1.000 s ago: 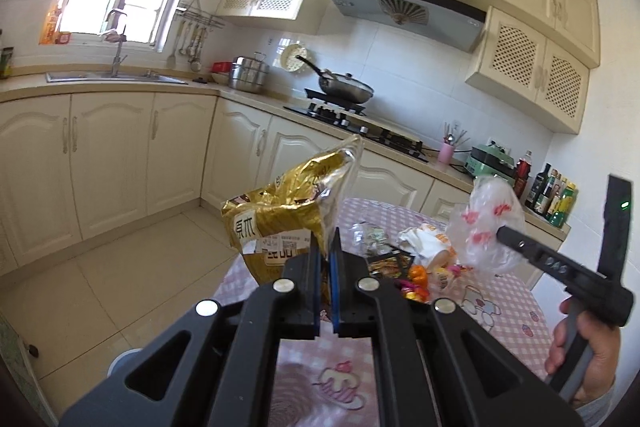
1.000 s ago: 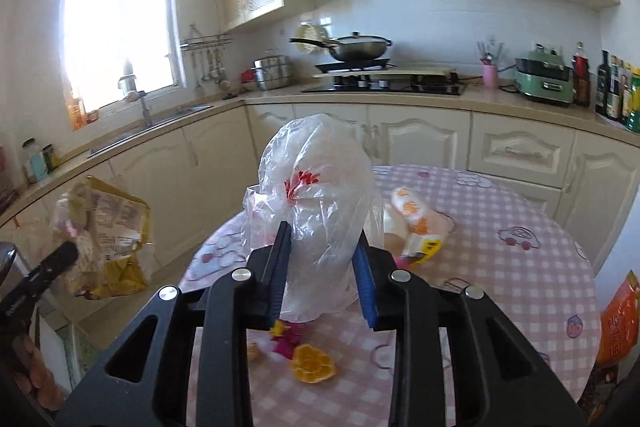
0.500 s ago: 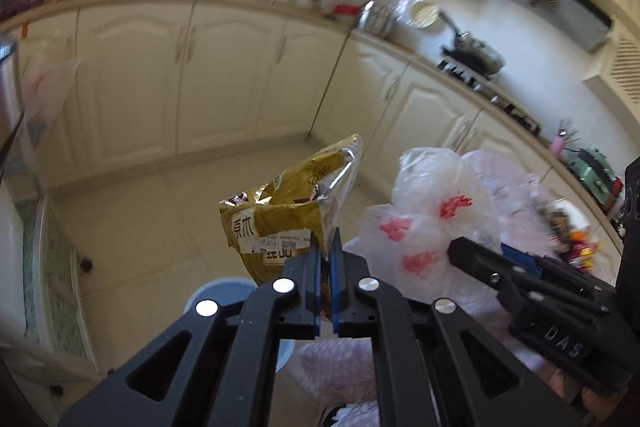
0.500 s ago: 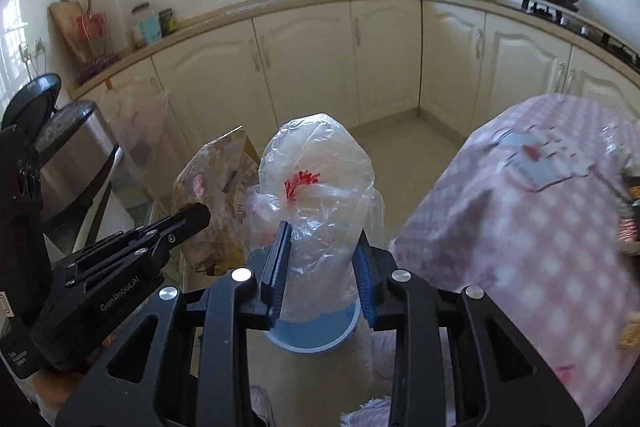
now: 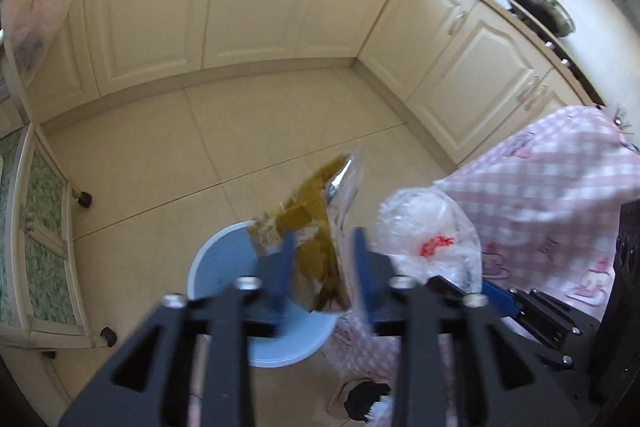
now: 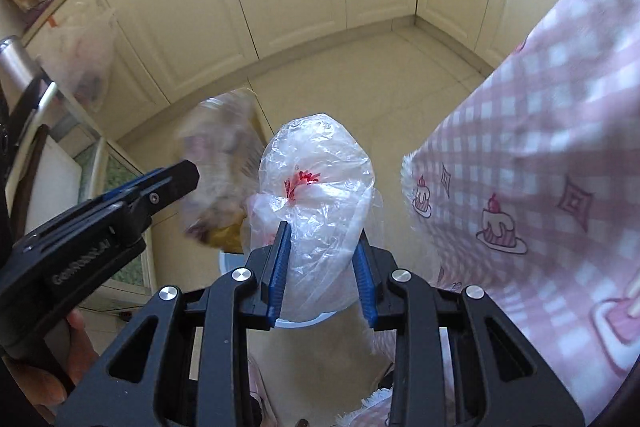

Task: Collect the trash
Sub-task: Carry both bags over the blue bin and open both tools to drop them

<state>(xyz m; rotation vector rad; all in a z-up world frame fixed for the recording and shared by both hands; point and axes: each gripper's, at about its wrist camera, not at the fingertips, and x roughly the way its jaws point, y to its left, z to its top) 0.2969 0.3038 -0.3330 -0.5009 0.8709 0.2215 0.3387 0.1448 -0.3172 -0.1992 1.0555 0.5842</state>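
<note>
1. The desk [image 6: 540,131], under its pink checked cloth, fills the right of both views. Neither piece of trash lies on it; both are out over the floor.
2. The bin [image 5: 224,267], pale blue and round, sits low centre in the left view, below both grippers. In the right view only a sliver of it shows.
3. The clear bag [image 6: 316,195] is clamped in the right gripper [image 6: 322,267], jaws part-closed against its sides, centre frame, above the bin.
4. The gold wrapper [image 5: 316,243] sits between the spread jaws of the left gripper [image 5: 322,263]. It looks blurred (likely dropping free), its lower end over the bin's rim.
5. Step in hand, I judge: dumping. Next, the right jaws need to part with the bag squarely above the bin mouth.
</note>
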